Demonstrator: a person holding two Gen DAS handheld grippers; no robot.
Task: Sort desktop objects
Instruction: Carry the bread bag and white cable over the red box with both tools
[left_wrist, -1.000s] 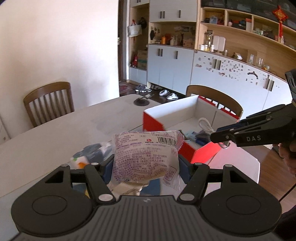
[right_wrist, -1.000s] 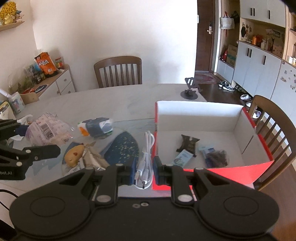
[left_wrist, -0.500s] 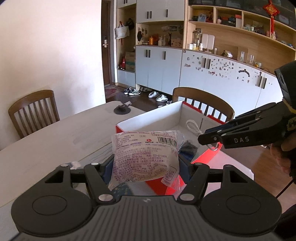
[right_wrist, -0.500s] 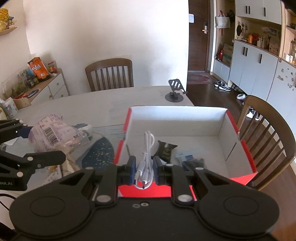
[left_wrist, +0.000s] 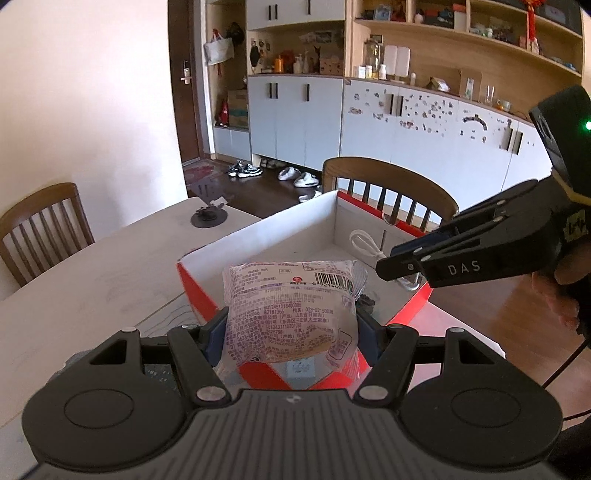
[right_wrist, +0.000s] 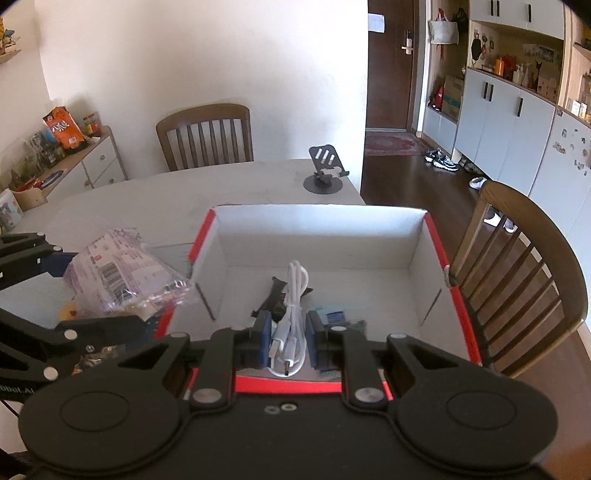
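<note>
Two loads hang at the red-edged box (right_wrist: 436, 258) at once. On the left, the left gripper (left_wrist: 291, 332) pinches a clear snack packet (left_wrist: 291, 317) above the box's near-left corner; carry it further over the white floor before letting go, so it clears the rim. On the right, the right gripper (right_wrist: 286, 339) clamps a coiled white cable (right_wrist: 291, 314) just inside the near wall, above the small items already in the box; it could probably be released with a short drop. The packet shows a barcode and small printed text too fine to read. The right gripper's arm reads "DAS".
</note>
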